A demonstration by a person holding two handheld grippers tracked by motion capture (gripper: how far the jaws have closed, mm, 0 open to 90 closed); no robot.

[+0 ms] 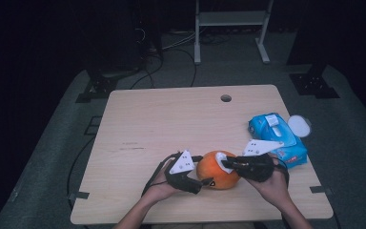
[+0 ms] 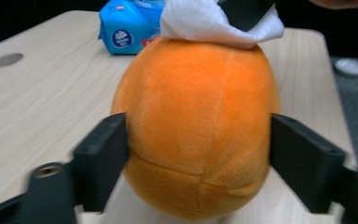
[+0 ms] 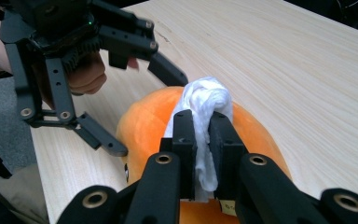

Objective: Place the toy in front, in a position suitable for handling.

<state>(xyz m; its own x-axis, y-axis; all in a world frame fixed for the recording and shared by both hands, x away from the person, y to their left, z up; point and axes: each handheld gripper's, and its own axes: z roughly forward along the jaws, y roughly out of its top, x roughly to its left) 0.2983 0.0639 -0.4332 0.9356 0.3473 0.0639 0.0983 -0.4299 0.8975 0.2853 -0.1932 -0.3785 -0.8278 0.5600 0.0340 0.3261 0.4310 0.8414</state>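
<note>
An orange plush ball rests on the wooden table near its front edge. My left gripper straddles it from the left, and its pads lie against the ball's sides without denting the plush. In the right gripper view the left gripper reaches around the ball from beyond. My right gripper comes from the right, shut on a crumpled white tissue that sits on the ball's top.
A blue pack of wipes lies to the right, with a white round lid beside it at the table's edge. A cable hole sits near the far edge. Dark floor, cables and a stand lie beyond.
</note>
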